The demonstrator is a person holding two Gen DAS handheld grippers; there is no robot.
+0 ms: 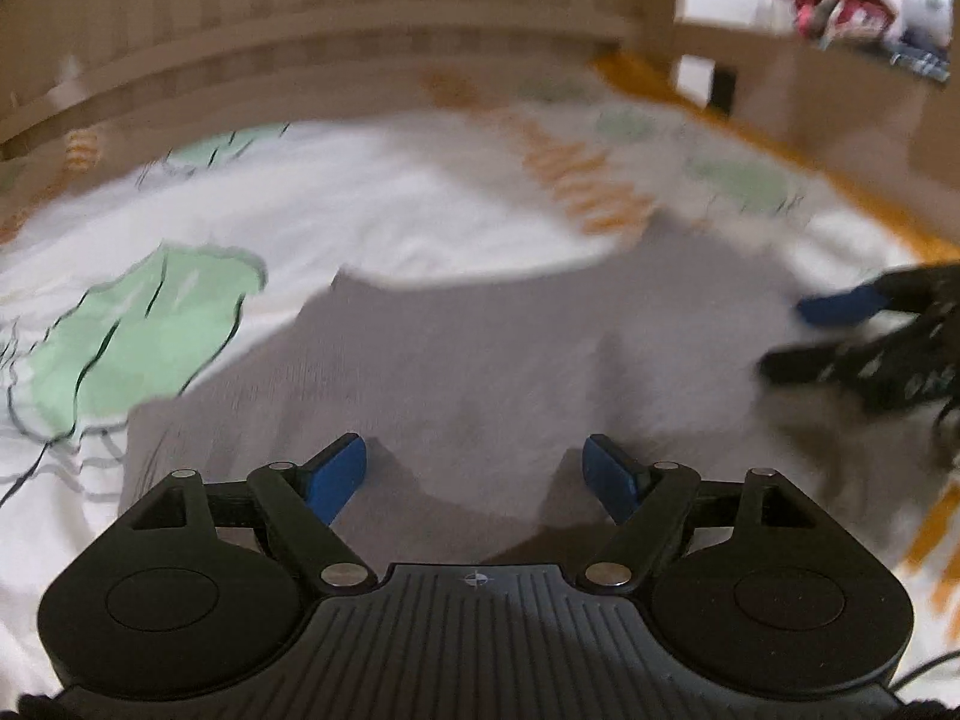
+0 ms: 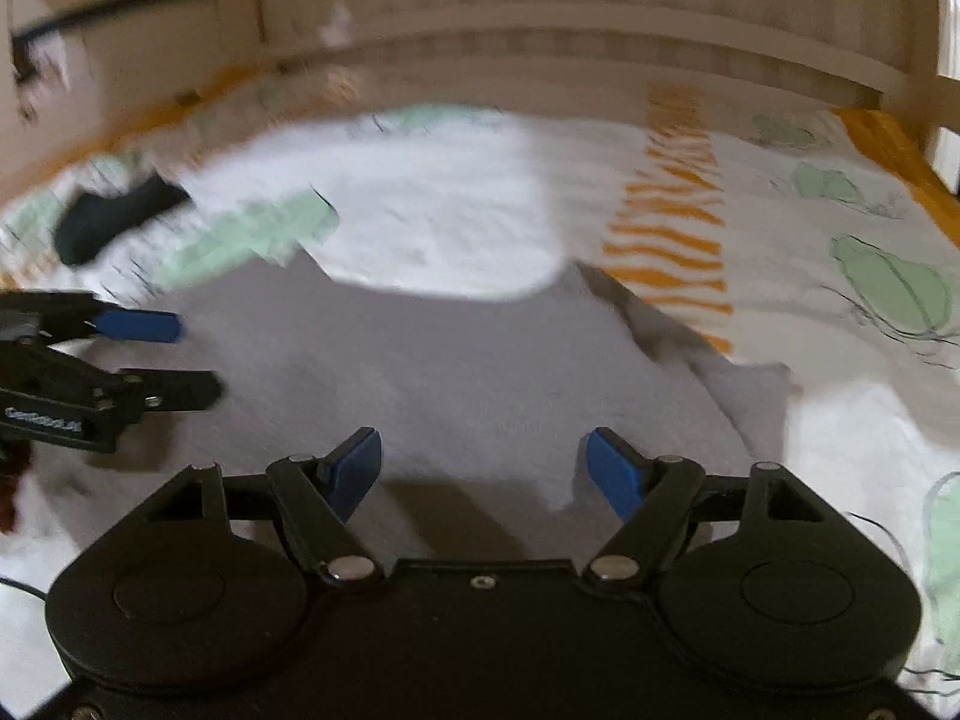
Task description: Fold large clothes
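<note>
- Left gripper (image 1: 474, 474) – nearest in the left wrist view. Blue fingertips (image 1: 336, 480) spread wide with nothing between them. A small crosshair mark sits on the ribbed housing; no words there.
- Right gripper (image 2: 483, 471) – nearest in the right wrist view. Blue pads set wide apart, also holding nothing.
- Writing: white lettering on the side of the left gripper, seen at the left edge of the right wrist view, and on the right gripper at the right edge of the left wrist view. Both are too blurred to read.
- Grey garment (image 1: 480, 372) – spread flat on the bed, directly under and ahead of both pairs of fingers. The cloth lies below the open fingertips; contact cannot be told from these views. Shadows of the fingers fall on it just beneath them.
- The two grippers are side by side over the garment, each showing at the other's edge of view, fingers parted there too.
- Garment's far edge has a scooped curve with a raised point at either end (image 2: 444, 294). In the right wrist view its right side is rumpled, with a flap (image 2: 750, 390) lying out on the sheet.
- Bedsheet (image 1: 372, 198) – white, with green shapes and orange stripes, beyond and around the garment.
- Dark object (image 2: 114, 216) lying on the sheet, far left; too blurred to identify.
- Farthest: slatted wooden bed frame (image 2: 600, 18); red cloth (image 1: 834, 0) beyond it, upper right in the left wrist view.
</note>
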